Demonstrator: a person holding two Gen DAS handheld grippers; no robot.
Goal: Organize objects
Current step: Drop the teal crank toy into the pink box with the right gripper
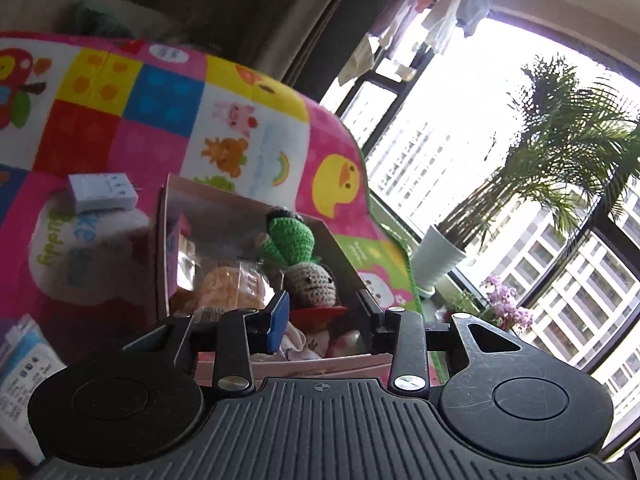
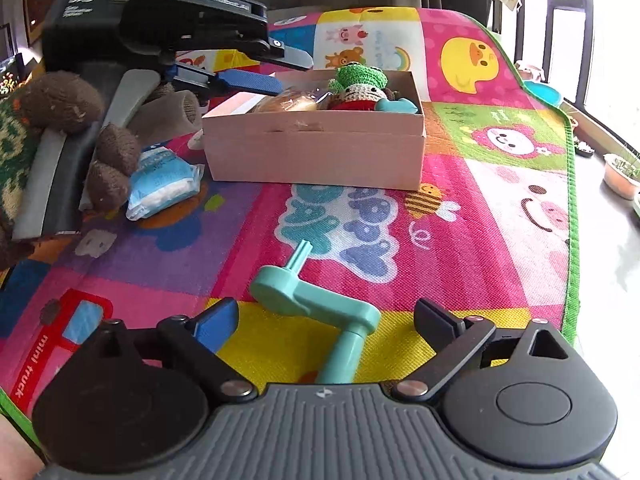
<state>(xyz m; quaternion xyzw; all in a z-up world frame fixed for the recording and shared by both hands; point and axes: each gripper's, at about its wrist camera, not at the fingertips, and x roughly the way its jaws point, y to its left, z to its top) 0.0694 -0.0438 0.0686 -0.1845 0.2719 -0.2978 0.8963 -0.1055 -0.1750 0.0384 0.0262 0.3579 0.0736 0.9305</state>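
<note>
Your landmark is the open pink cardboard box [image 2: 316,148] sitting on the bright patchwork play mat [image 2: 472,216]. Inside it you can see a green crocheted frog doll [image 2: 358,80], a clear-wrapped orange bun [image 2: 286,103] toward the box's left end, and a small turquoise plastic piece [image 2: 398,105] at its right end. From your left wrist view the box [image 1: 344,256] also holds a beige crocheted figure with a stitched face [image 1: 314,284].

Your left hand-held gripper [image 2: 280,68] hovers above the box's left rim; its jaws look drawn in with nothing between them. Your right hand-held gripper [image 2: 324,324] stands wide open in front of the box, with a mint-green plastic crank handle [image 2: 316,304] lying on the mat between its fingers, untouched.

Left of the box lies a blue-and-white soft packet [image 2: 162,184]; beyond the box rests a small white boxy device [image 1: 102,192].
</note>
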